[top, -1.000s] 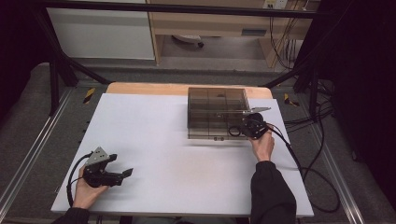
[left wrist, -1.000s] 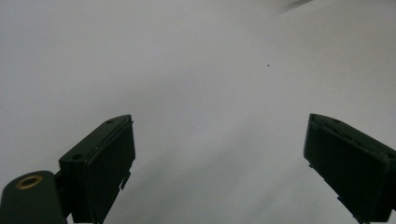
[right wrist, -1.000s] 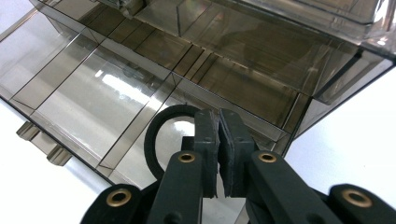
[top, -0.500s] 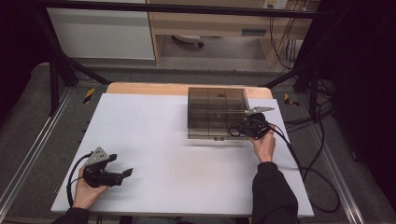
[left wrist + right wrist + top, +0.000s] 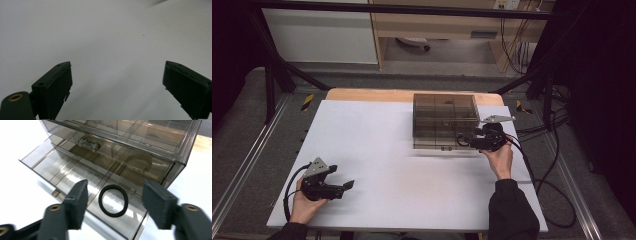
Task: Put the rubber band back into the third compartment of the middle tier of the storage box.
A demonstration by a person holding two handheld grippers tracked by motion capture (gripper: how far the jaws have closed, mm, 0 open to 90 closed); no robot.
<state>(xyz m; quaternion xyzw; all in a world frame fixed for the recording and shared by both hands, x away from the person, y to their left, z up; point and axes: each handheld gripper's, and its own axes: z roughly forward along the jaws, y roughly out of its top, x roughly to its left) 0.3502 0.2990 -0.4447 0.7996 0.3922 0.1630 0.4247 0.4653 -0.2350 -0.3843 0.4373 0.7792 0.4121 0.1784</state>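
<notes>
**Black ring sitting in the open drawer, right jaws just let go**

High view first: the smoky plastic box (image 5: pixel 445 121) sits toward the far right of the white table (image 5: pixel 377 150). The right gripper (image 5: pixel 465 141) is at its front right corner, the left gripper (image 5: pixel 348 185) is parked well apart at the near left, over bare table. From up here I can't make out the ring at all, and the drawer is hard to separate from the box body because everything is the same tinted see-through plastic.

Left gripper view: left gripper (image 5: pixel 117 82) jaws spread wide, nothing between them, just white table under them.

Right gripper view: this is the good one. The ring (image 5: pixel 113 200) lies flat in the right-hand compartment of the pulled-out bottom drawer (image 5: pixel 75 176). The right gripper (image 5: pixel 113 203) has just been opening its jaws; they stand either side of the ring and above it, and the pads don't press on it.

Handling guess: the ring looks like a rubber or elastic band, so light, soft and squashy, not fragile. I'd pinch one side of the loop across its thickness. The plastic drawer looks slick and light, so it may slide.

Hard to tell: what the roundish shape and the shiny bit inside the box are. The drawer's near corner is cut off.
</notes>
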